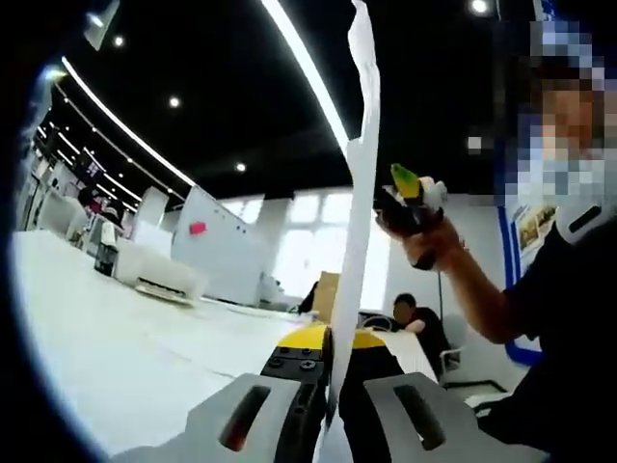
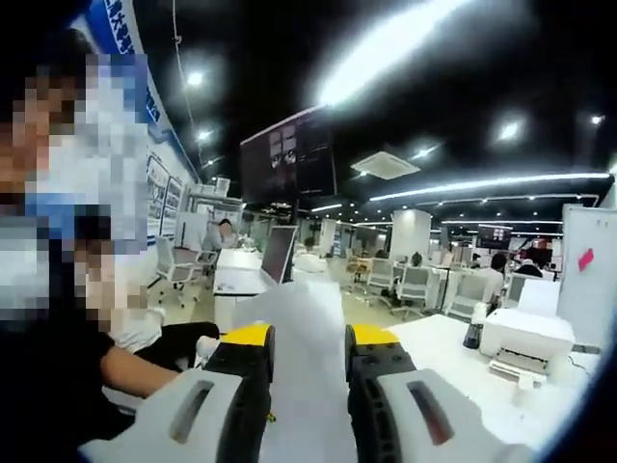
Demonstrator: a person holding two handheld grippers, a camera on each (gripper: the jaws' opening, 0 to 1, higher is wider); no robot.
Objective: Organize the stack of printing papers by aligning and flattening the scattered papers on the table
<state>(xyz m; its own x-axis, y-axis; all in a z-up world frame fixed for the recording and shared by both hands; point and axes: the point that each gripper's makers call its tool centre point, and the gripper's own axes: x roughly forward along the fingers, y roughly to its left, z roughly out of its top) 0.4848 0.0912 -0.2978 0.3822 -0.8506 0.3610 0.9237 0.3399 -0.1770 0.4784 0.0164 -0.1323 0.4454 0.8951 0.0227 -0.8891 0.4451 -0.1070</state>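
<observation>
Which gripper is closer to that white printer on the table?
Probably the right gripper: the printer sits just beyond it to one side. From the left gripper, the printer looks farther across the table.

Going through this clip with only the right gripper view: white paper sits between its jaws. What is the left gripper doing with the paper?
Observer: In the left gripper view, the left gripper is shut on a paper sheet seen edge-on, standing upright from its jaws.
Operator: Where is my gripper relative to that sheet?
Observer: The right gripper is raised in a hand right beside the sheet; whether it touches the sheet I cannot tell.
Operator: How high does the sheet go?
Observer: It rises past the right gripper and out of the top of the view.
</observation>
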